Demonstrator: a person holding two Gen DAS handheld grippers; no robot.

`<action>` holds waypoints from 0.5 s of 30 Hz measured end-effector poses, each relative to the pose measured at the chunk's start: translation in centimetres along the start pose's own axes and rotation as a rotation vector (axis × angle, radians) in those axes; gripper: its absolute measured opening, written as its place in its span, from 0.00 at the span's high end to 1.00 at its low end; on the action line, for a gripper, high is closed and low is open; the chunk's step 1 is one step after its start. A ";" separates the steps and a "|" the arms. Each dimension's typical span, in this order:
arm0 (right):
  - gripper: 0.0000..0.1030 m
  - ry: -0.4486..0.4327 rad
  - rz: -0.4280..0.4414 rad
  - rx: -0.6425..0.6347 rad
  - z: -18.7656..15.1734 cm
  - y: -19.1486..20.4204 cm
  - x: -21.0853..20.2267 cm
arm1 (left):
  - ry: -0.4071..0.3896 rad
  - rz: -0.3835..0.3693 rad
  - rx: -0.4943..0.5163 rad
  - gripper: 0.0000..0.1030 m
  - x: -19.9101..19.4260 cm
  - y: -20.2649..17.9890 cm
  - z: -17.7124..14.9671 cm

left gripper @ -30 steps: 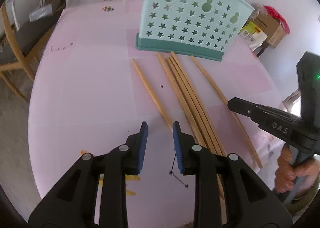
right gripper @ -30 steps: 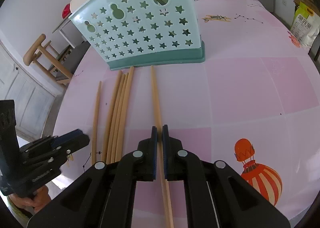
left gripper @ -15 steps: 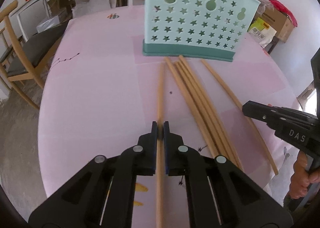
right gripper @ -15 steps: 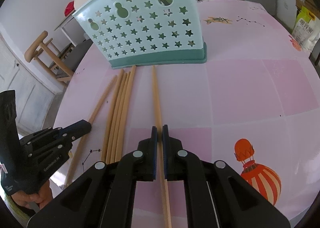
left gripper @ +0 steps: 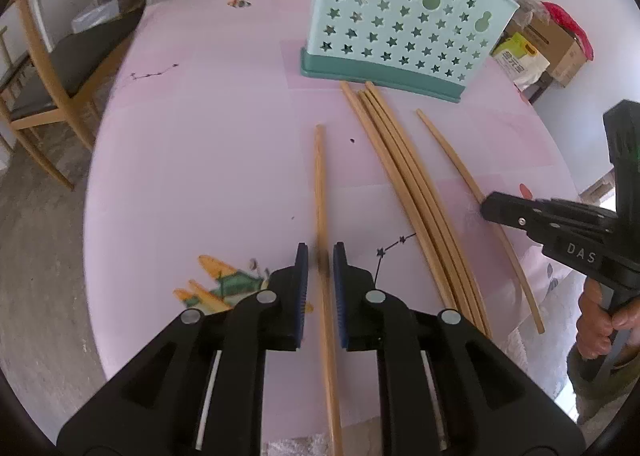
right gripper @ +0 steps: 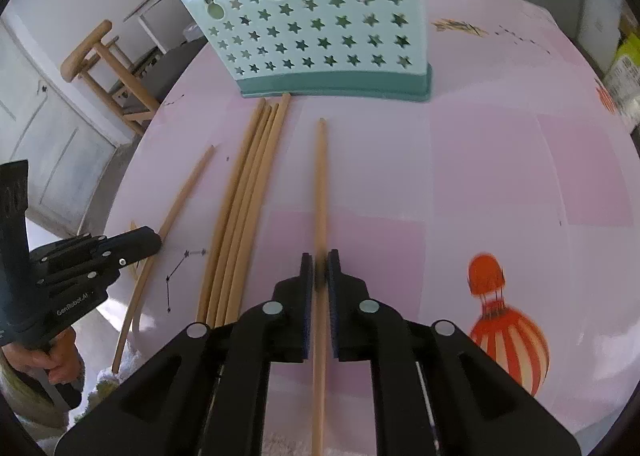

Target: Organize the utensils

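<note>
A mint, star-punched utensil holder (left gripper: 400,27) (right gripper: 320,35) stands at the far side of the pink table (left gripper: 200,155). Wooden chopsticks lie in front of it. My left gripper (left gripper: 320,256) straddles the leftmost chopstick (left gripper: 320,183); its jaws are opening, and a gap shows beside each pad. My right gripper (right gripper: 319,262) straddles the rightmost chopstick (right gripper: 320,183); its jaws are also opening, with thin gaps at the pads. A bundle of several chopsticks (left gripper: 412,191) (right gripper: 244,195) lies between the two. Each view shows the other gripper too: the right gripper (left gripper: 486,207) and the left gripper (right gripper: 154,240).
A wooden chair (left gripper: 44,67) stands off the table's left edge, and another chair (right gripper: 104,67) shows in the right wrist view. Boxes and bags (left gripper: 552,43) sit beyond the right edge. A person's hand (left gripper: 600,320) grips the right handle. A balloon print (right gripper: 504,320) marks the tablecloth.
The left gripper shut on the leftmost chopstick, straightened it and drew it back from the holder, then its jaws parted. The right chopstick's tip has drawn back from the holder, and the right jaws have widened slightly.
</note>
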State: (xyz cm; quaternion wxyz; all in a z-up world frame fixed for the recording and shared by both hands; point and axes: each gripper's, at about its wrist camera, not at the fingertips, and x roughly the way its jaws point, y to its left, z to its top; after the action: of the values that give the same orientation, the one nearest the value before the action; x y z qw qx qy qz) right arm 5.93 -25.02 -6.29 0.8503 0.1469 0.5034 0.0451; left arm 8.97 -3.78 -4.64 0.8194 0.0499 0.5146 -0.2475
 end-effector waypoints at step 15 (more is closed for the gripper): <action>0.84 -0.025 -0.114 -0.155 4.3 2.3 2.5 | -0.018 0.087 0.086 0.90 2.9 -0.8 5.5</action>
State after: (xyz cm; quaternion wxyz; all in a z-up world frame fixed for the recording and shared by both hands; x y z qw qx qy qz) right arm 11.03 -23.16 -5.75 0.8666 0.0522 0.4952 0.0334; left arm 14.10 -7.34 -4.50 0.8312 0.1048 0.4934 -0.2340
